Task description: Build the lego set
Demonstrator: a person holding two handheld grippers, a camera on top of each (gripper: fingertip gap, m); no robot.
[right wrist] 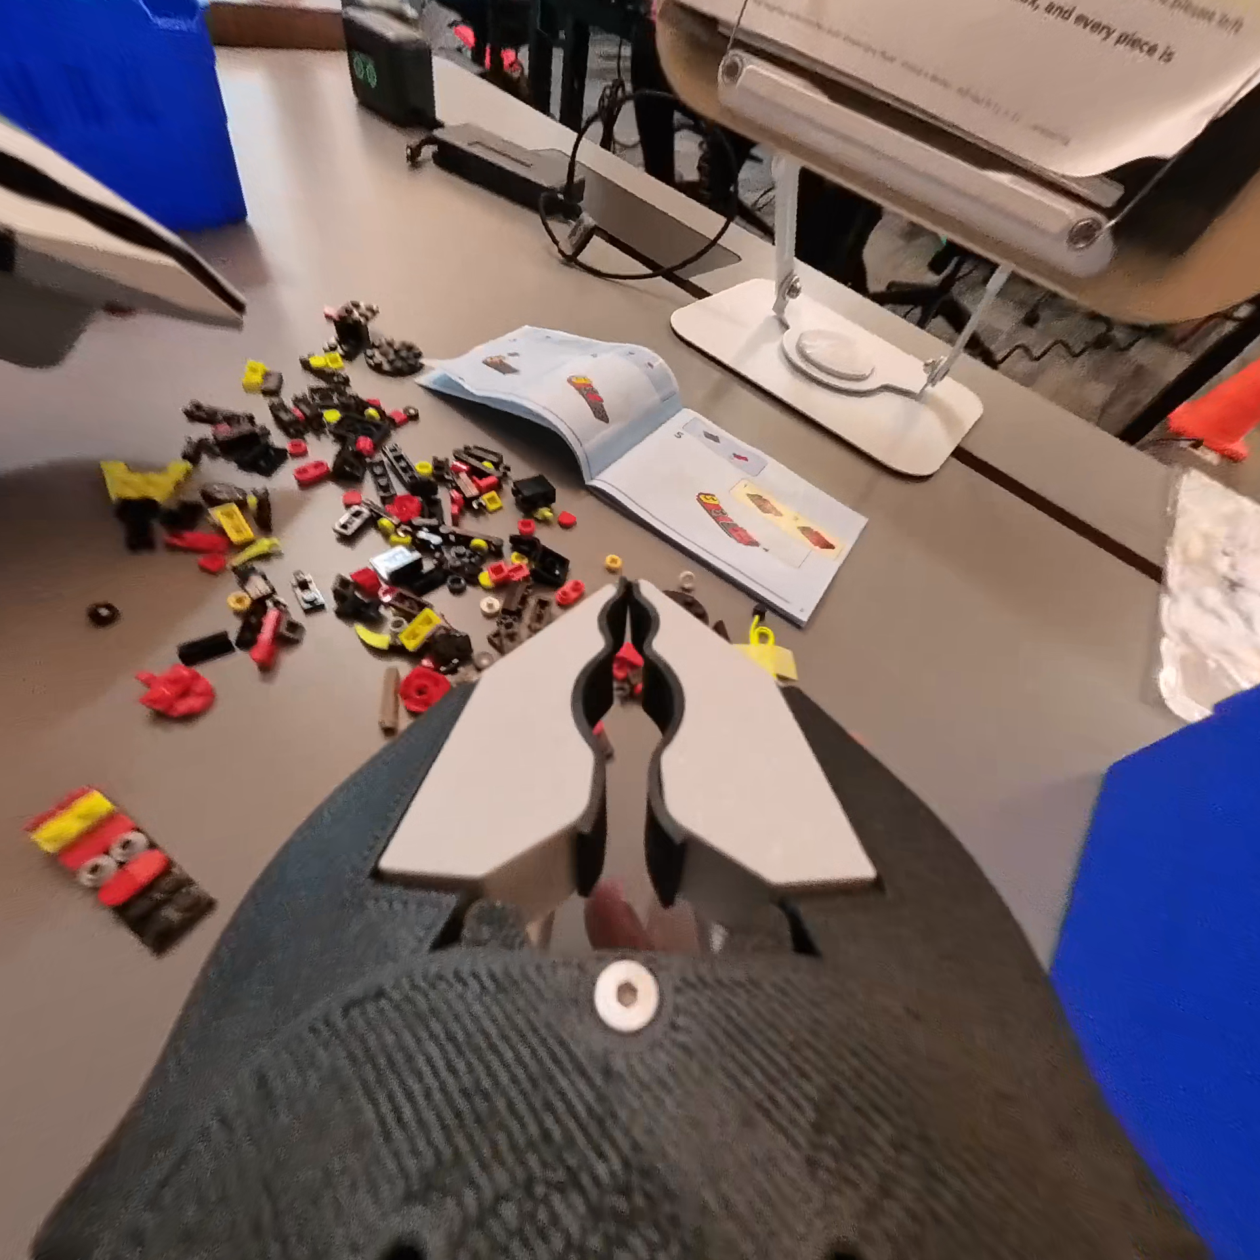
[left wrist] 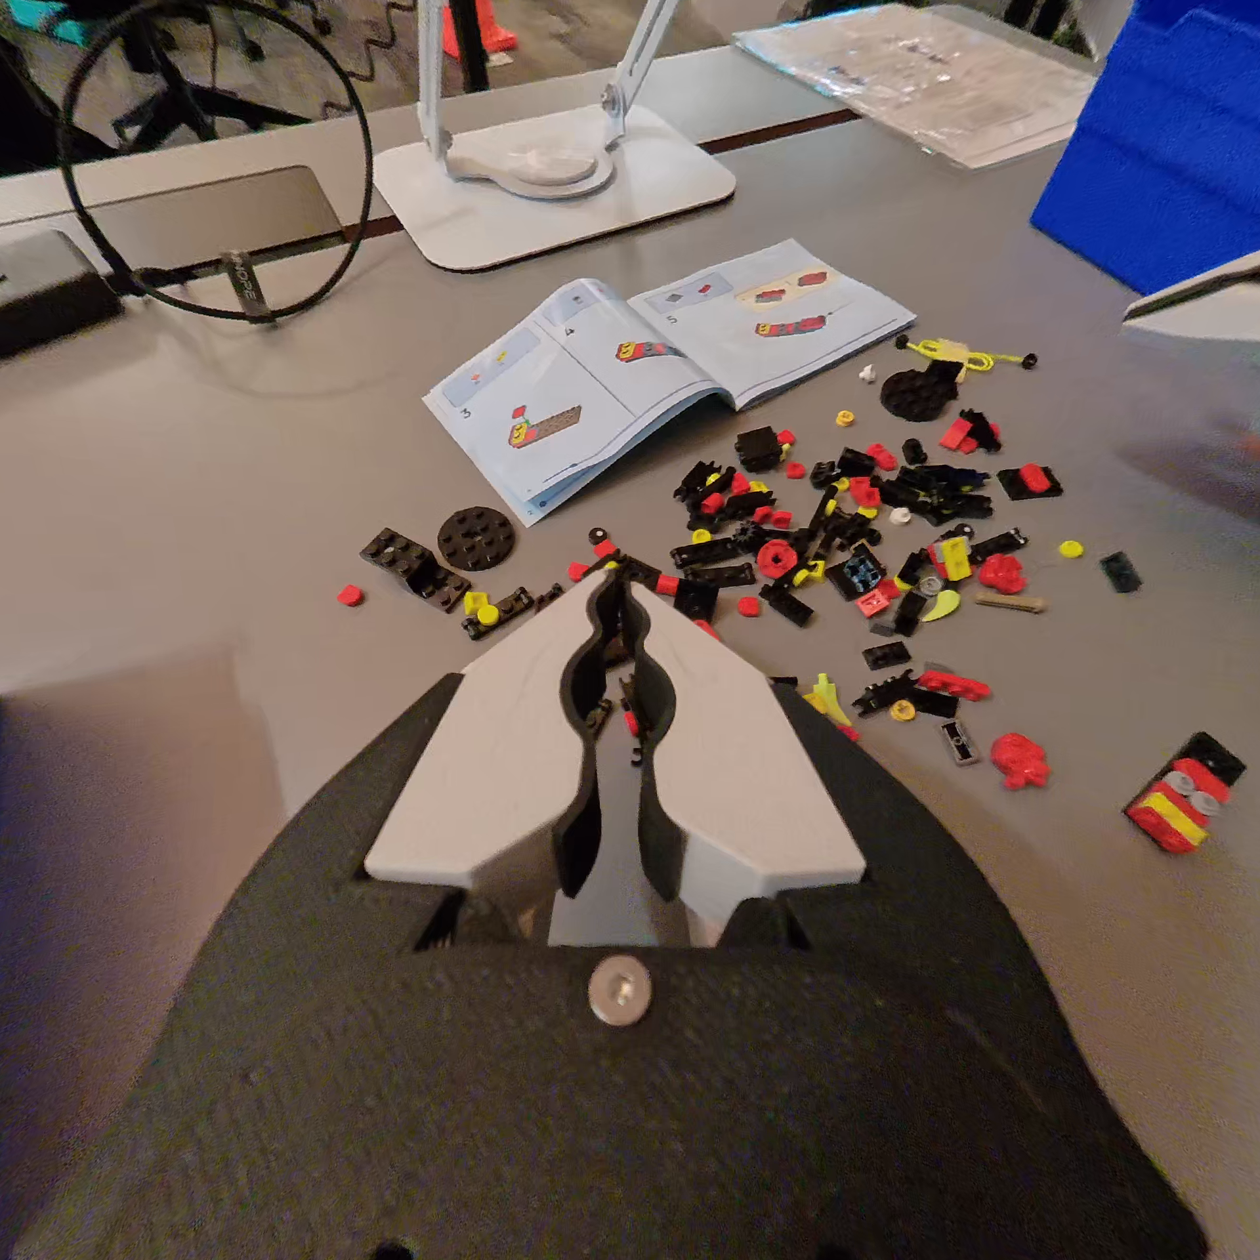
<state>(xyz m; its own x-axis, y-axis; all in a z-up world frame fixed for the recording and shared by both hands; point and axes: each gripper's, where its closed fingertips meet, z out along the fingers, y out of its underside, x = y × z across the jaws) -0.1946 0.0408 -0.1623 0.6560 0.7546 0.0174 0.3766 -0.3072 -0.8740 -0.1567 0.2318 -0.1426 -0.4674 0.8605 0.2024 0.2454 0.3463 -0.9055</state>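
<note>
Loose red, black and yellow lego pieces (left wrist: 852, 532) lie scattered on the grey table (left wrist: 273, 477); they also show in the right wrist view (right wrist: 382, 491). An open instruction booklet (left wrist: 654, 368) (right wrist: 648, 463) lies behind them. A small red, yellow and black partial build (left wrist: 1183, 798) (right wrist: 116, 866) lies apart at the near side. My left gripper (left wrist: 617, 579) is shut, with its tips over the pile's near left edge. My right gripper (right wrist: 626, 588) is shut, with its tips together over the pile's right edge, near the booklet. Each gripper also shows at the edge of the other's view: the right one (left wrist: 1193, 307), the left one (right wrist: 102, 273).
A white stand base (left wrist: 552, 184) (right wrist: 832, 368) sits behind the booklet. A blue bin (left wrist: 1159, 150) (right wrist: 116, 102) stands at one side and another blue shape (right wrist: 1159, 954) is close at the right. There are also a clear plastic bag (left wrist: 941, 75) and a black cable loop (left wrist: 204, 170). About 20 centimeters separates my left fingertips from my right.
</note>
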